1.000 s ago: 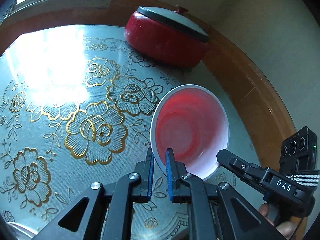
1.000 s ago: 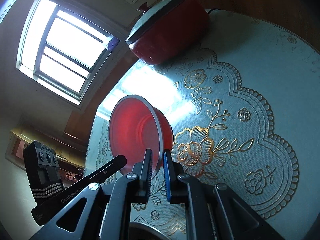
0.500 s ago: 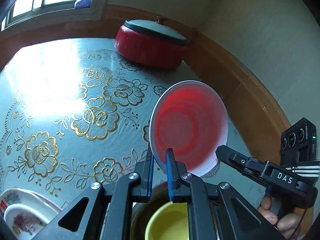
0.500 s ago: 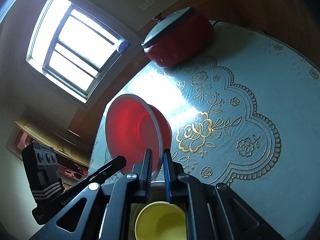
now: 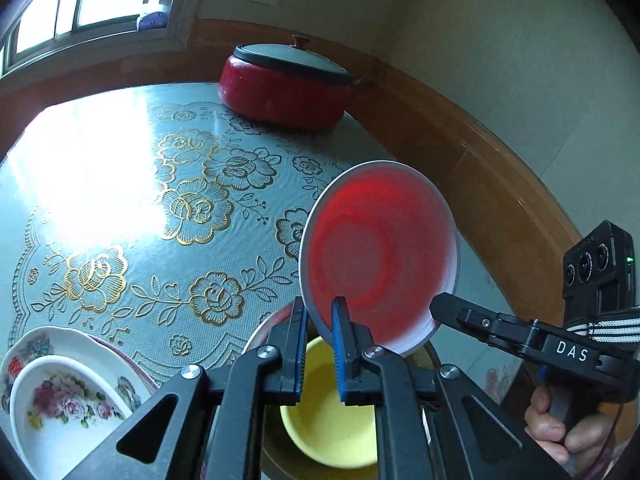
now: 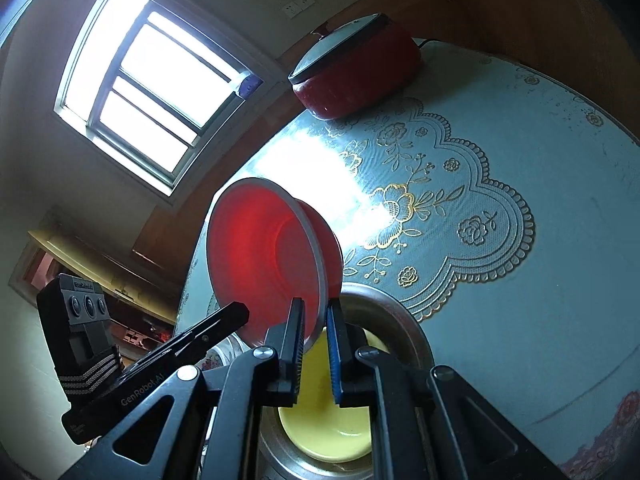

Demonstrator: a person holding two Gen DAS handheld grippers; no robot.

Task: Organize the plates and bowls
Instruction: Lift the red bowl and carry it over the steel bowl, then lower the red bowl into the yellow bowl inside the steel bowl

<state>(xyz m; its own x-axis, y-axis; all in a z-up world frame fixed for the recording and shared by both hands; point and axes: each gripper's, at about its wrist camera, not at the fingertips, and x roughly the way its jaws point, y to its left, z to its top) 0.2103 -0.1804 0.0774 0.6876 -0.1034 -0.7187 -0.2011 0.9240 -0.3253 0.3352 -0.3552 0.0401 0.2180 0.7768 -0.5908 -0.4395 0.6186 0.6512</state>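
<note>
Left wrist view: the left tool (image 5: 320, 344) is clamped on the near rim of the red bowl (image 5: 380, 252), which sits centre-right of the frame, tipped up on edge so its inside faces the camera. The right tool (image 5: 444, 308) pinches the opposite rim from the lower right, a two-sided hold that looks meant to keep a thin, slippery bowl steady. Below it, at bottom centre, a yellow bowl (image 5: 332, 428) sits nested in a metal one; floral dishes (image 5: 60, 384) lie at lower left. A second ago neither was in frame, only tablecloth, and the red pot (image 5: 284, 92) loomed closer.

Right wrist view: the right tool (image 6: 314, 344) is shut on the red bowl's rim (image 6: 260, 252), centre-left, held above the tabletop (image 6: 540, 320). The yellow bowl (image 6: 332, 428) in its metal bowl (image 6: 404, 320) has slid in beneath, likely the stacking spot.
</note>
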